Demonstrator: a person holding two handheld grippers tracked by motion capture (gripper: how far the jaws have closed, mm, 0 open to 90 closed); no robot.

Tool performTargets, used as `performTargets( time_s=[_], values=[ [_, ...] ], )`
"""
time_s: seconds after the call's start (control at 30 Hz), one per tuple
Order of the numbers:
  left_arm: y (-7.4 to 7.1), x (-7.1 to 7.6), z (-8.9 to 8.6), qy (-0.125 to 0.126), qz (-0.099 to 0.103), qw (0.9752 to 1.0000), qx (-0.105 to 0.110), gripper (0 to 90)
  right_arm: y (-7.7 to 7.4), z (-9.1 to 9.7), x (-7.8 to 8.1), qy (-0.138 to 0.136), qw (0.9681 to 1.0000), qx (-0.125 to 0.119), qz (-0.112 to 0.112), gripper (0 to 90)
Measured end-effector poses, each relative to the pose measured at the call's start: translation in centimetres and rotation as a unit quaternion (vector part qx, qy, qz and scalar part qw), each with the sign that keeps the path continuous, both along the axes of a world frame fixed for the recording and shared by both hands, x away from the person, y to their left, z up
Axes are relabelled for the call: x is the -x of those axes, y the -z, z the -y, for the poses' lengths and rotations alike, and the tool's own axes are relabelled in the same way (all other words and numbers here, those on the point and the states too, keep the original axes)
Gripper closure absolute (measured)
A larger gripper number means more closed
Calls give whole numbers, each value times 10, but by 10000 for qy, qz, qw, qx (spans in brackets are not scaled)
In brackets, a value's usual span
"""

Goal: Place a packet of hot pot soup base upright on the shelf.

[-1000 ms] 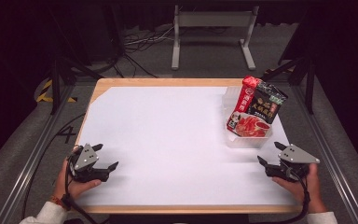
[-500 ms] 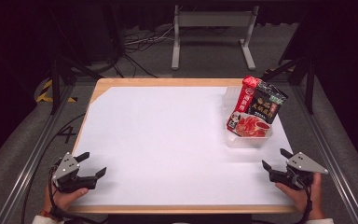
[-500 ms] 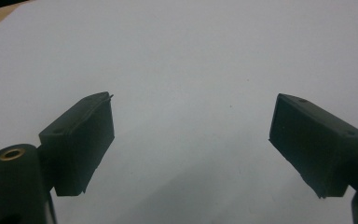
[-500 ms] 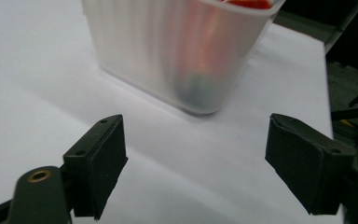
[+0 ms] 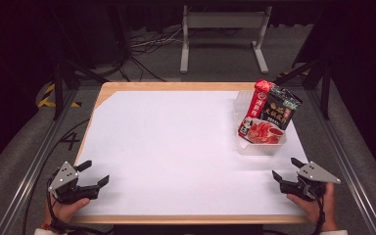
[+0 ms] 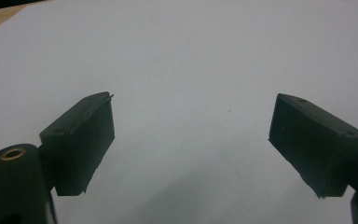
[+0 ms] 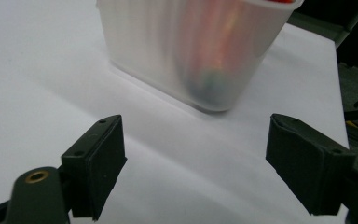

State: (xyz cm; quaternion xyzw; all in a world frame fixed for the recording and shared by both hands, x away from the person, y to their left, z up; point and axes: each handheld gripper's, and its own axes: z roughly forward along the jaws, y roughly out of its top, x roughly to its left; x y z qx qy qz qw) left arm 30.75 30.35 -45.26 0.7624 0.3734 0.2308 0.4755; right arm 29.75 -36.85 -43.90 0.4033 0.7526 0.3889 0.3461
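A clear plastic tub (image 5: 262,146) stands on the white sheet (image 5: 176,142) at the right side, with red and black food packets (image 5: 269,115) leaning upright in it. My right gripper (image 5: 285,172) is held open near the front right corner, just in front of the tub (image 7: 191,56), nothing between its jaws. At the front left corner my left gripper (image 5: 94,173) is open too, over the bare sheet (image 6: 191,70) with nothing in it. In the right gripper view the tub's frosted wall is close ahead, colours showing through it.
The wooden table edge (image 5: 176,86) frames the sheet. Metal rails (image 5: 34,161) run along both sides of the table. Behind the table stand a grey metal frame (image 5: 223,29) and floor cables (image 5: 152,44). Dark stands rise at the far right (image 5: 323,73).
Both grippers have drawn back toward the front edge of the table, the left one also moving outward to the left. The tub and packets have not moved.
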Motion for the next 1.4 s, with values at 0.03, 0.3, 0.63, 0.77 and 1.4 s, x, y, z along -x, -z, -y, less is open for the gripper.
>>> performTargets(
  time_s=[0.03,0.3,0.63,0.77,1.4],
  values=[
    [0,0,0,-3,10,10000,-7,147,-1,0,1,28,10000,-21,-2,198],
    [-1,-2,2,21,2,10000,-55,147,0,2,2,61,10000,-39,-6,196],
    [0,-4,3,8,0,10000,-59,147,0,1,2,30,10000,-11,-33,194],
    [0,-5,5,39,-9,10000,-77,147,0,1,3,41,10000,-7,-16,193],
    [0,-8,6,86,-44,9999,-43,146,-2,1,4,51,9999,-83,-44,193]
  ],
)
